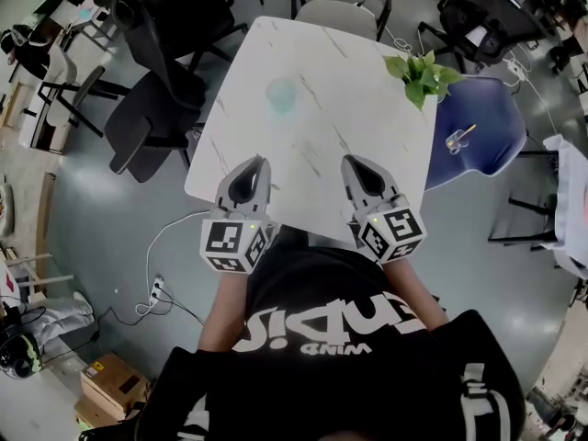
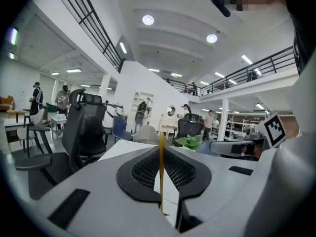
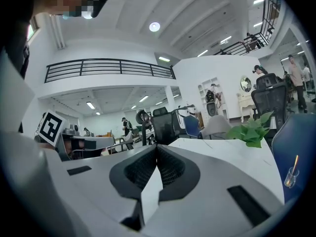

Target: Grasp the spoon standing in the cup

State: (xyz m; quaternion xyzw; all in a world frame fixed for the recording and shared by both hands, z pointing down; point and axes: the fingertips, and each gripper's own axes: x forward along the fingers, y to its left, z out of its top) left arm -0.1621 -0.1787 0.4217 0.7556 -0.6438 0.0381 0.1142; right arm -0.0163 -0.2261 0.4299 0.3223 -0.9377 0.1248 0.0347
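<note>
A clear cup (image 1: 455,141) with an amber spoon (image 1: 465,133) standing in it sits on the blue chair (image 1: 487,118) to the right of the table; the right gripper view also shows the cup (image 3: 290,177) on that seat. My left gripper (image 1: 258,162) hovers over the white table's near edge. In the left gripper view my left gripper (image 2: 161,149) is shut on a thin amber stick (image 2: 161,172) that stands upright between its pads. My right gripper (image 1: 350,161) is beside it, its jaws shut with nothing between them (image 3: 157,147). Both grippers are far from the cup.
The white marble table (image 1: 322,81) carries a pale green cup (image 1: 282,95) near its middle and a leafy plant (image 1: 421,74) at its far right corner. Black office chairs (image 1: 161,90) stand to the left, more chairs beyond. People stand in the background.
</note>
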